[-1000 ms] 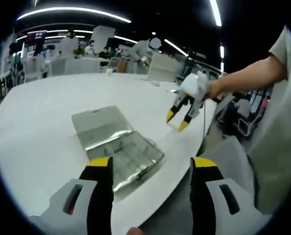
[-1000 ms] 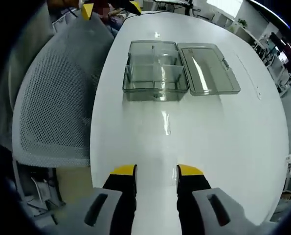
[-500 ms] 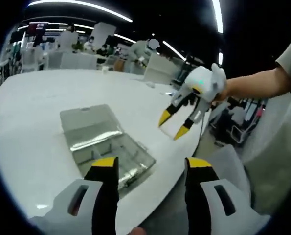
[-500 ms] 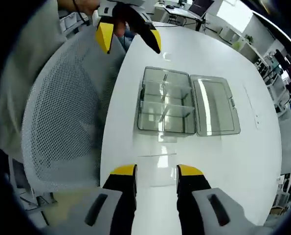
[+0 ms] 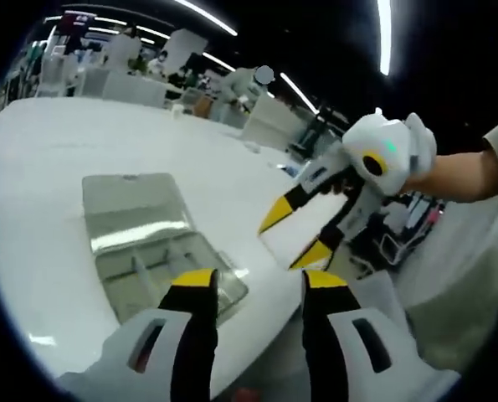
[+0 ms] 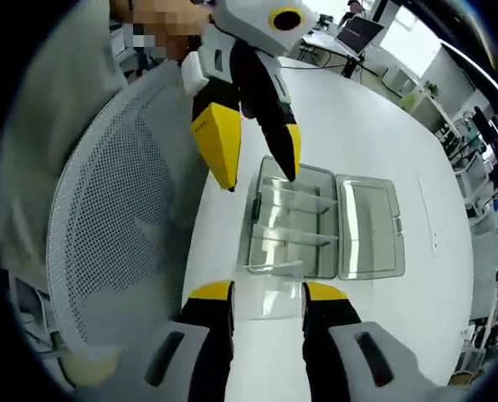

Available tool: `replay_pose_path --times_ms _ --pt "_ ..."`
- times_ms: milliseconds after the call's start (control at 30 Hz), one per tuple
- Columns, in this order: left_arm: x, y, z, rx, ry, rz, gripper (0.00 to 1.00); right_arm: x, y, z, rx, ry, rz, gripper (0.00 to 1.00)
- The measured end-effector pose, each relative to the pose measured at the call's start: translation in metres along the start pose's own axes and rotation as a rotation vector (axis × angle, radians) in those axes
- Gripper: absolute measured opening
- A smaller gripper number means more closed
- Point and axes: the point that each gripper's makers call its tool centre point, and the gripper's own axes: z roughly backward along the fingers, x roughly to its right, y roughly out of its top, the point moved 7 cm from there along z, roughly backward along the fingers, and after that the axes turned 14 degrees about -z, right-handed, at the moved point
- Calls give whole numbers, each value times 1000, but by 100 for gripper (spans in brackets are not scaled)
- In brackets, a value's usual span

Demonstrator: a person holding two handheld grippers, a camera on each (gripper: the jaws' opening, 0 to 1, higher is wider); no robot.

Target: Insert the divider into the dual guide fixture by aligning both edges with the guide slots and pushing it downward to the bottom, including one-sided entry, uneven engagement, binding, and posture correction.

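Currently right hand-held gripper point(image 6: 266, 290) pinches the clear divider point(image 6: 275, 295) flat above the counter point(image 6: 374, 126), just short of the open clear fixture box point(image 6: 290, 219), while left hand-held gripper point(image 5: 250, 280) hovers spread, empty, beside a mesh chair point(image 6: 115, 209).

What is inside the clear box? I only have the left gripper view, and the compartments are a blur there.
Observer: In the right gripper view, the clear box already has two cross partitions standing in it.
Operator: Is the right gripper carrying anything?
Observer: A clear divider appears held between the right gripper jaws, just short of the box.
Operator: And my left gripper?
Observer: The left gripper, open, shows above the box's far end, on the mesh chair side.
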Motion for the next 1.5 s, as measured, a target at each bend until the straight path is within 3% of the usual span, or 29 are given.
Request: replay_pose_path --times_ms 500,1033,1500 --pt "6 1 -9 26 -29 203 19 -8 28 5 44 -25 50 27" --pt "4 -3 -4 42 -22 341 9 -16 47 5 71 -49 92 27" --pt "6 -3 -5 54 -36 421 1 -18 53 4 79 -65 107 27"
